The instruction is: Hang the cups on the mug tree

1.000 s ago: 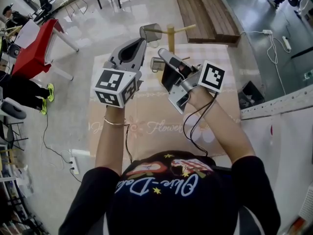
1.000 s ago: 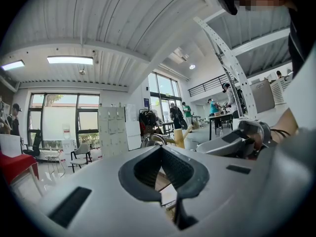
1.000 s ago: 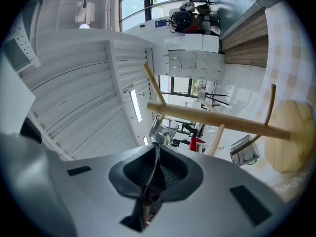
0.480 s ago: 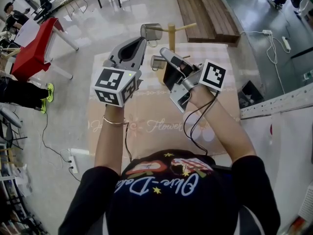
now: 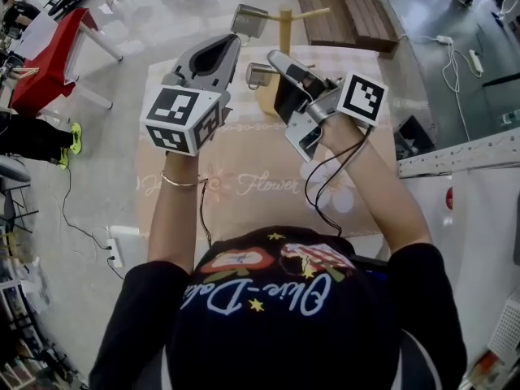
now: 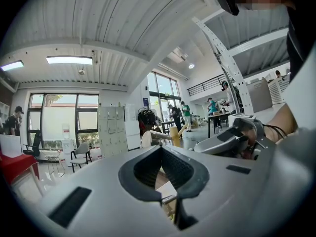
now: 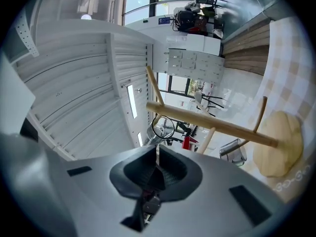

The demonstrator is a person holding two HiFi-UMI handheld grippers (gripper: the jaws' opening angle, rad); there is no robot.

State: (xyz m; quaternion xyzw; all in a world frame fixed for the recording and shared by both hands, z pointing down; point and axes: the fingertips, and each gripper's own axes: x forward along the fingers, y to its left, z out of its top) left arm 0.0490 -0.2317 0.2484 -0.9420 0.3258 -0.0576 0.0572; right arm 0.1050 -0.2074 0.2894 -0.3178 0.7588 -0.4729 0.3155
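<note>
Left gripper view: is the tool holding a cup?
No, the left tool has its jaws closed together, with nothing gripped between them.

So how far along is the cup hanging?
Done: two cups look hung on the tree, upper cup and lower cup. In hand: nothing; right gripper has just closed further on nothing, left gripper shut, empty. Left: no loose cup shows on the mat, though arms hide part.

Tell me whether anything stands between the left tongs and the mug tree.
Nothing visible does. In the left gripper view, the mug tree and a cup hanging on it show directly past the shut left tongs, with nothing between.
</note>
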